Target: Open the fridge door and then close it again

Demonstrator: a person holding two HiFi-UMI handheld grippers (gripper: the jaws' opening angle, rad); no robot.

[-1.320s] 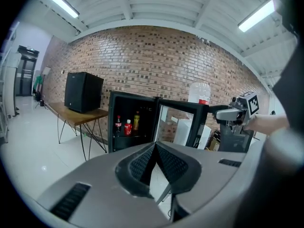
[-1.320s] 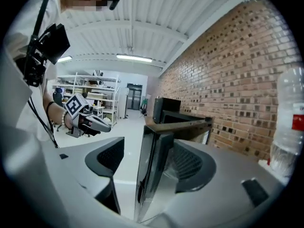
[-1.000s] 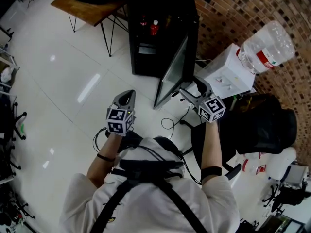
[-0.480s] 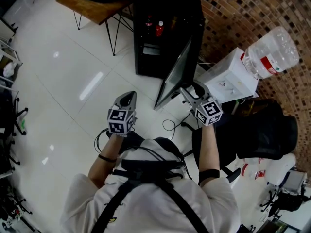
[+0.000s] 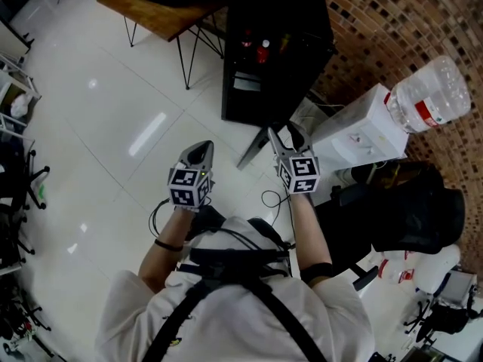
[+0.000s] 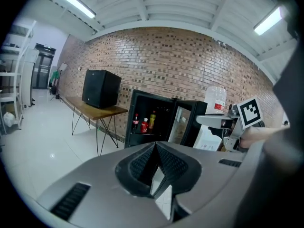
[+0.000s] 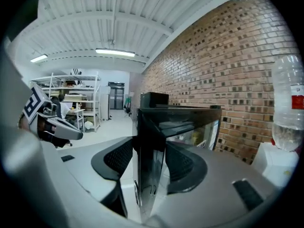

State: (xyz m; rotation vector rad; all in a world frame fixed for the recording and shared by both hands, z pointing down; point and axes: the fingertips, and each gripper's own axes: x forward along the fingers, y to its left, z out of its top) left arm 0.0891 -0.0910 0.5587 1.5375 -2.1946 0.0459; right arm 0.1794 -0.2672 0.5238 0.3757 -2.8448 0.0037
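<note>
The small black fridge is standing on the floor by the brick wall with its glass door hanging wide open, so the opening is looking done and the closing is waiting. The right gripper jaws are clamping the door's free edge. The left gripper jaws are sitting fully together, holding nothing.

open floor left of fridge; water dispenser (right side) crowds door

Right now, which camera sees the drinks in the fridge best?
The left gripper view: it looks straight into the open fridge, with the drinks standing side by side on a shelf. The head view shows only their tops from above, small. The right gripper view is filled by the door; no drinks are clear there.
</note>
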